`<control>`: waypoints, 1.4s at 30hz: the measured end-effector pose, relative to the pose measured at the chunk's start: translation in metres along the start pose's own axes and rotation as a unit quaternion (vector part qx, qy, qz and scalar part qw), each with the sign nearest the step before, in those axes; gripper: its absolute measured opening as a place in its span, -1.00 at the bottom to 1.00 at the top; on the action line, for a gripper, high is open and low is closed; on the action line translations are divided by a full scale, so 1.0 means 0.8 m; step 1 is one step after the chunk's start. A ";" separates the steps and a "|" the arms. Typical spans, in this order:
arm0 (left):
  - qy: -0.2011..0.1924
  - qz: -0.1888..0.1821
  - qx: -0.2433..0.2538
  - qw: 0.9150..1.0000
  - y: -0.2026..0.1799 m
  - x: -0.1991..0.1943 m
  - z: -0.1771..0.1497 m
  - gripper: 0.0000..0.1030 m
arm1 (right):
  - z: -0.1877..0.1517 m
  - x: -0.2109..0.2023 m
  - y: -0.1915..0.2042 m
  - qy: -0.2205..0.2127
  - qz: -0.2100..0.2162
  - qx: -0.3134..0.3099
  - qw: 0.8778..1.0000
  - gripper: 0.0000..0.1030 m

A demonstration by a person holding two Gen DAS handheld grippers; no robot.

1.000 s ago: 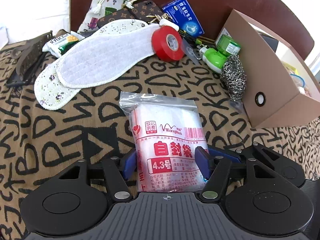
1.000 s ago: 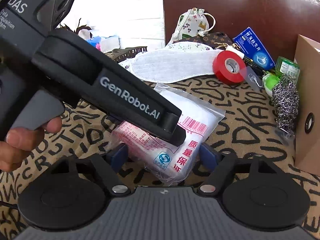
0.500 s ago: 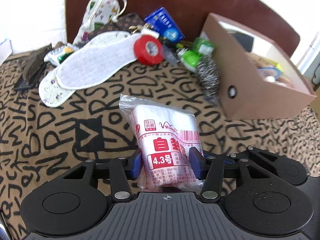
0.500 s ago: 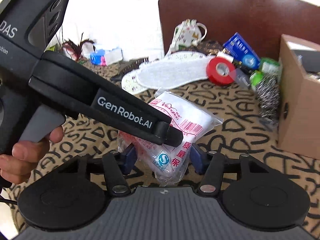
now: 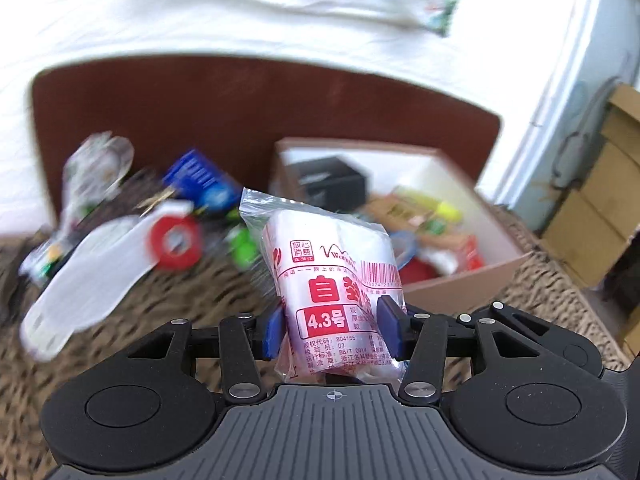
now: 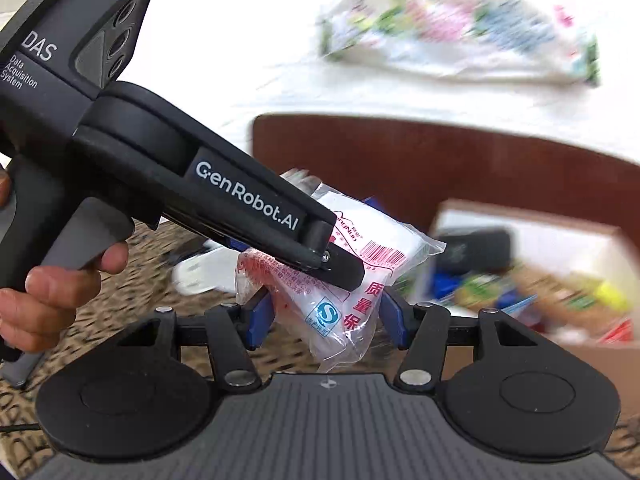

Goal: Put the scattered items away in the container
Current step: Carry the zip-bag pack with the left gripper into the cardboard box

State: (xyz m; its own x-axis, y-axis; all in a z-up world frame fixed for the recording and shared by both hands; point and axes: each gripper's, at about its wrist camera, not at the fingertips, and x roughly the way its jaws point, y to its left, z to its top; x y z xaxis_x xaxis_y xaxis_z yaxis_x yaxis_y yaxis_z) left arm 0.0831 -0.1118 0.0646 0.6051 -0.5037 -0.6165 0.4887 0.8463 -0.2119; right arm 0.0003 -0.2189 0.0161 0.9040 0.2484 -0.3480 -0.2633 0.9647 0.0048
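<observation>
Two grippers have the same packet between their fingers: the left gripper [image 5: 331, 330] is closed on the lower half of the packet of zip bags [image 5: 334, 280], its blue pads [image 5: 273, 330] pressing in from both sides just beneath the red label, and in the right wrist view the right gripper [image 6: 325, 320] sits with its own blue pads [image 6: 259, 318] either side of the packet's lower corner [image 6: 340, 312]. Whether those right pads actually press the film I cannot tell; a gap seems to show on the one side, and the left gripper's black finger crosses in front of the packet. The packet hangs clear of the patterned cloth [image 5: 120, 320], upright between the left fingers, with the cardboard box [image 5: 452, 284] beyond the fingertips and off to their right side. As for handling, I judge it light and soft: a stack of thin bags in a glossy outer sleeve, which dents under the pads and flops at the free top edge. The film looks slippery, so a hold across the thick middle of the stack should serve better than a pinch on the loose clear margin, which could slide out or crumple. Nothing about it looks fragile; a firm squeeze would do no harm, I should think.
</observation>
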 end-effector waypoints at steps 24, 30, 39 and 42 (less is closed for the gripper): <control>0.040 -0.117 -0.025 0.992 -0.084 0.254 0.149 -0.01 | 0.035 0.079 -0.251 0.048 -0.100 -0.018 0.994 0.19; 0.061 -0.102 -0.017 0.993 -0.078 0.311 0.156 0.21 | 0.028 0.124 -0.275 0.089 -0.108 -0.031 0.990 0.22; 0.034 -0.082 0.058 0.994 -0.098 0.297 0.135 1.00 | 0.022 0.119 -0.264 0.094 -0.183 -0.037 0.978 0.87; 0.029 -0.062 0.097 0.993 -0.110 0.284 0.123 1.00 | 0.014 0.106 -0.256 0.096 -0.186 -0.019 0.978 0.94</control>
State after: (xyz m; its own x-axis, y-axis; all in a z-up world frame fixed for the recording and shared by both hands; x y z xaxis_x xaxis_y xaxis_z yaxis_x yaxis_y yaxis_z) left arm 0.2396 -0.3177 0.0181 0.4991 -0.5862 -0.6382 0.6721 0.7267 -0.1419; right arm 0.1349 -0.3943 -0.0036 0.8611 -0.1424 -0.4880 0.0555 0.9806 -0.1883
